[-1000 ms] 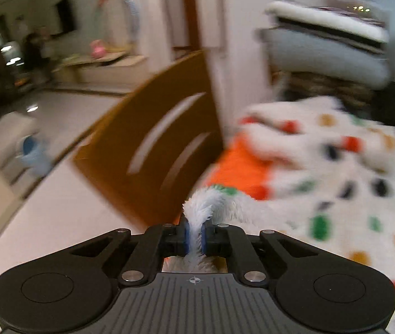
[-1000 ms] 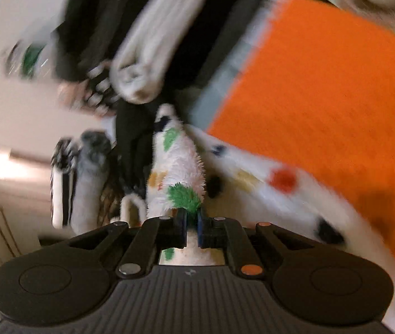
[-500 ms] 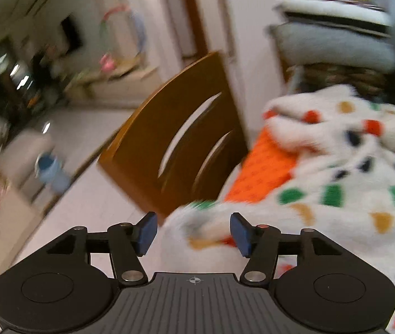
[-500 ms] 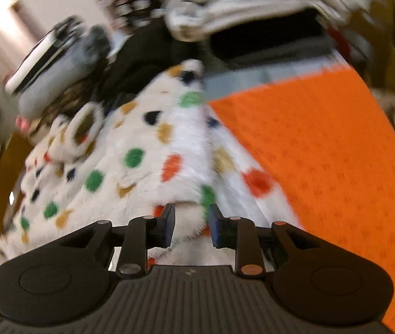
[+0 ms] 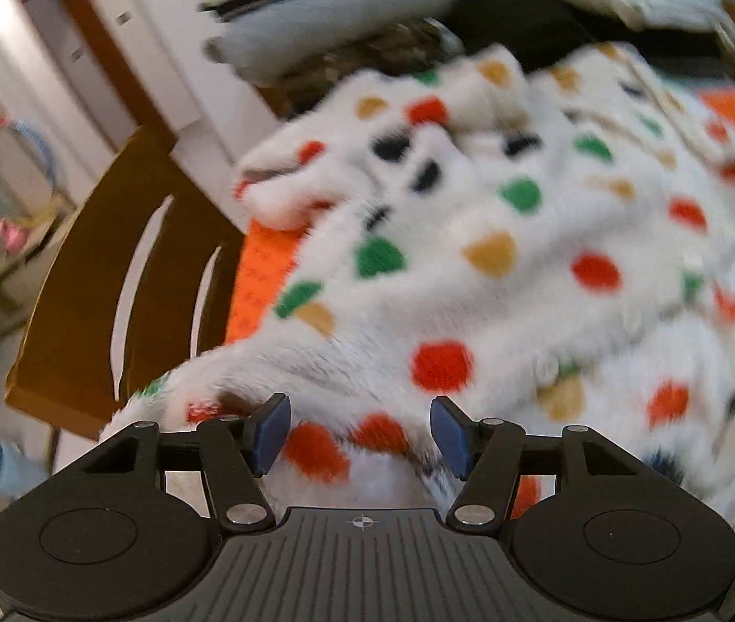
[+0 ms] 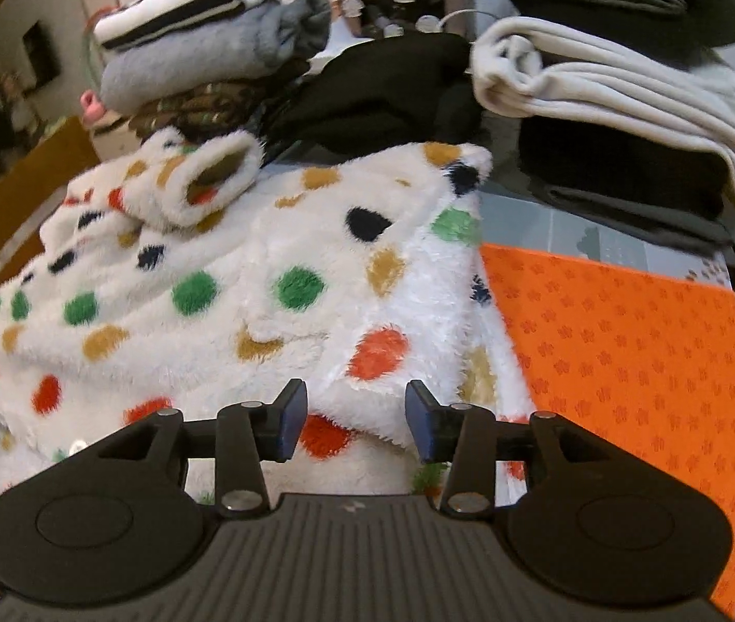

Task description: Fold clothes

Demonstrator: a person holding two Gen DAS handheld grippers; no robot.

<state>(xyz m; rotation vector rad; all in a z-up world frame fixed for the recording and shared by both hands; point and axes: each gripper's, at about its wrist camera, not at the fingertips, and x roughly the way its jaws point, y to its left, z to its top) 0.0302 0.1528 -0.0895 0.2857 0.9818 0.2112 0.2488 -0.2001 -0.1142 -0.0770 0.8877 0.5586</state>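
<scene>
Across the middle of both wrist views lies a fluffy white spotted garment [image 6: 284, 280], spread over an orange mat [image 6: 626, 342] on the surface. At the bottom of the left view, the left gripper [image 5: 359, 433] has its jaws apart, fleece between them but unpressed. The right gripper [image 6: 357, 420] shows jaws opening over a folded edge, gripping nothing. Folded clothes [image 6: 601, 83] are stacked in the upper frame; a wooden chair [image 5: 124, 280] stands at left.

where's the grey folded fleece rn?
In the right wrist view the grey folded fleece sits upper left, in a stack under a black-and-white striped garment and on a brown patterned one, behind the polka-dot fleece.
</scene>
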